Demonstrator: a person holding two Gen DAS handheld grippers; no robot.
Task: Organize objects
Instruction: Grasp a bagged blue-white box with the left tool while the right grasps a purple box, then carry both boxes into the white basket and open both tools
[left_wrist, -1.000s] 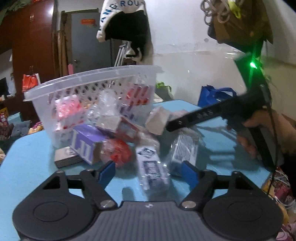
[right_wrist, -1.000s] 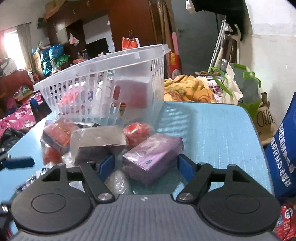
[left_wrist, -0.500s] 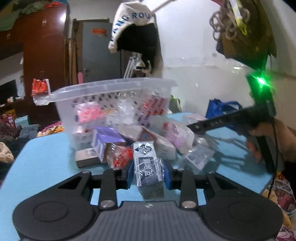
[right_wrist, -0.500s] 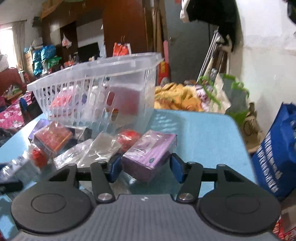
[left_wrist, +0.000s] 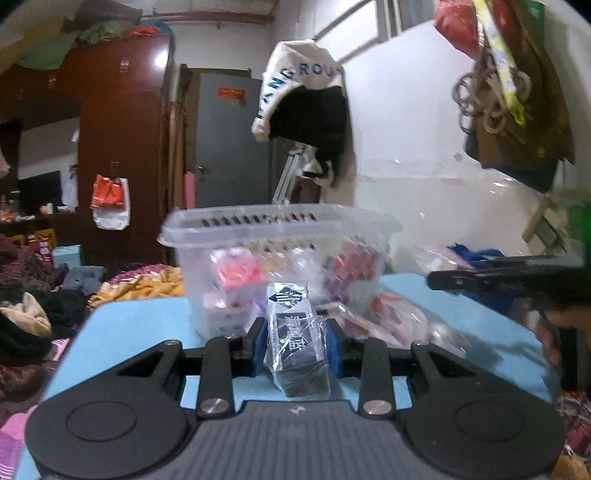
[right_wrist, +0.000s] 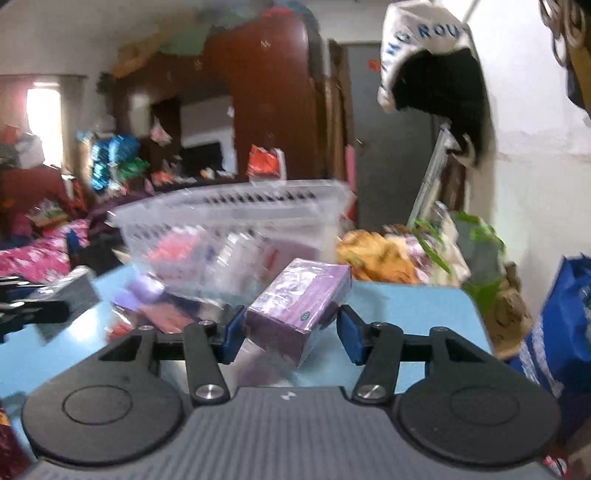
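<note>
My left gripper (left_wrist: 295, 341) is shut on a dark blue wrapped box (left_wrist: 295, 328), held upright above the light blue table (left_wrist: 129, 325). My right gripper (right_wrist: 291, 332) is shut on a purple wrapped box (right_wrist: 299, 302), which hangs tilted off the table (right_wrist: 413, 306). A clear plastic basket (left_wrist: 280, 229) with several packets inside stands just beyond both boxes, its rim (right_wrist: 229, 206) about level with the cameras. Loose wrapped packets (left_wrist: 373, 317) lie at its foot. In the left wrist view the right gripper's black bar (left_wrist: 498, 277) reaches in from the right, with a hand (left_wrist: 554, 325) on it.
A blue bag (right_wrist: 561, 332) stands off the table's right edge. Piles of clothes (left_wrist: 33, 317) lie beyond the table's left side. A helmet (left_wrist: 303, 99) hangs on the white wall behind the basket. More loose packets (right_wrist: 159, 306) lie left of the purple box.
Both grippers went from open around their boxes to shut on them. Each has since lifted its box off the table, and the basket now looks closer and lower.
</note>
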